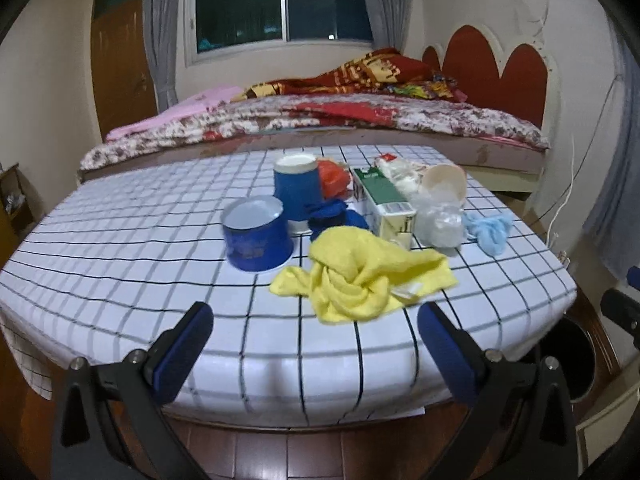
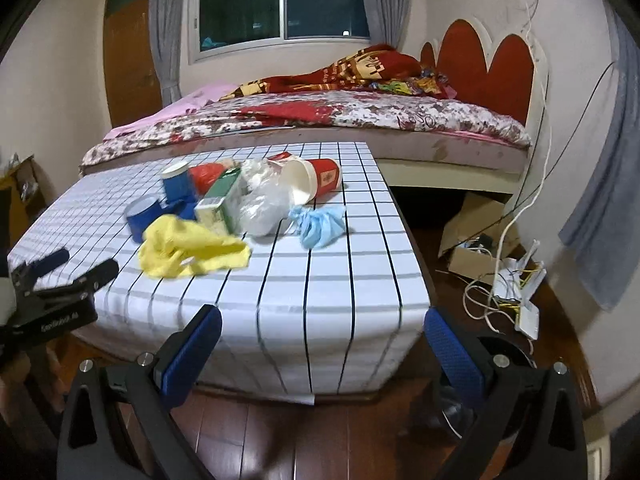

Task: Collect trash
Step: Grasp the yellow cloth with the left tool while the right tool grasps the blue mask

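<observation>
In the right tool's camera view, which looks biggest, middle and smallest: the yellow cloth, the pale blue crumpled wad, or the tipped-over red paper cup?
1. Crumpled yellow cloth, clearly the largest, though it also lies nearest the camera.
2. and 3. Tipped-over red paper cup and pale blue crumpled wad look alike in size; the cup sits farther back, so I won't rank them.

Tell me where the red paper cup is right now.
The red paper cup lies on its side at the table's far right, beside the clear plastic bag, behind the light blue glove.

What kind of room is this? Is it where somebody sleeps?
Yes, most likely a bedroom. There is a big bed with a flowery cover and a red headboard, and a curtained window behind it. In front stands a table with a checked cloth, littered with cups and wrappers.
</observation>
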Available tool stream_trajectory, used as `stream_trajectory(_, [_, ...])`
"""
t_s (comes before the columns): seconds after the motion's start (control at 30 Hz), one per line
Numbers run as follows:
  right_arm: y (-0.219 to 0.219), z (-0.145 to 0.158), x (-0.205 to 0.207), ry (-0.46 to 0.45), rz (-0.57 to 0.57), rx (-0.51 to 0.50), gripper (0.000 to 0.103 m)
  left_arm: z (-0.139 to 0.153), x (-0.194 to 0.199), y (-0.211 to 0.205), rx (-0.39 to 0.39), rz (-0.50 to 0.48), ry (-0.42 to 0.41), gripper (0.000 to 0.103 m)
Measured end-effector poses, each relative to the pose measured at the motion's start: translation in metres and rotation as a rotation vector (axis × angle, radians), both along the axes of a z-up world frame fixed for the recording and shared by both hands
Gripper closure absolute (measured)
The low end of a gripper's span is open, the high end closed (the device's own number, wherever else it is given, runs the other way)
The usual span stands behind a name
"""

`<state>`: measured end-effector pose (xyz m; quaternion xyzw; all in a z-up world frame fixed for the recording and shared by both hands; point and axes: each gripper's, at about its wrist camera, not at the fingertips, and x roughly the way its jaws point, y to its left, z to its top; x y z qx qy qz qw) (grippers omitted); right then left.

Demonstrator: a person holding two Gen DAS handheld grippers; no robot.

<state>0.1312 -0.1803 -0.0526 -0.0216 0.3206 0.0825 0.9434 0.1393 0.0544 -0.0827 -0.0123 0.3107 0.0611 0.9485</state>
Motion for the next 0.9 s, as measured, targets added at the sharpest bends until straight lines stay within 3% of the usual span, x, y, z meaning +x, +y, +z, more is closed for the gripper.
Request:
stream_trajectory(0.07, [0.0, -0.007, 0.022, 0.011, -0.003, 0.018, 0.002, -0.007, 0.015, 0.0, 0.0, -0.002, 0.012, 0.001])
stream_trajectory(0.13, [0.004, -0.016, 0.048, 0.026, 0.006, 0.007, 0.011, -0.017, 0.033, 0.0, 0.008, -0.002, 0.041, 0.004])
stream_trajectory(0.23, [0.014, -0.026, 0.078, 0.045, 0.026, -0.02, 0.016, -0.026, 0.049, 0.001, 0.0, 0.005, 0.06, 0.007])
stream_trajectory(0.5, [0.033, -0.049, 0.141, 0.111, 0.066, -0.078, 0.025, -0.035, 0.065, 0.0, -0.026, -0.003, 0.077, 0.008])
stream_trajectory(0.57, [0.032, -0.055, 0.151, 0.135, 0.066, -0.073, 0.033, -0.036, 0.07, -0.001, -0.028, -0.015, 0.079, 0.014])
stream_trajectory(0.67, [0.034, -0.059, 0.157, 0.144, 0.08, -0.082, 0.055, -0.037, 0.075, -0.002, -0.041, -0.035, 0.079, 0.022])
stream_trajectory(0.73, [0.034, -0.059, 0.156, 0.144, 0.093, -0.075, 0.077, -0.037, 0.075, -0.002, -0.065, -0.061, 0.076, 0.041])
stream_trajectory(0.8, [0.03, -0.057, 0.152, 0.143, 0.094, -0.055, 0.079, -0.036, 0.073, -0.005, -0.092, -0.093, 0.069, 0.059])
stream_trajectory(0.9, [0.027, -0.052, 0.14, 0.115, 0.087, -0.045, 0.08, -0.031, 0.067, -0.01, -0.081, -0.107, 0.055, 0.071])
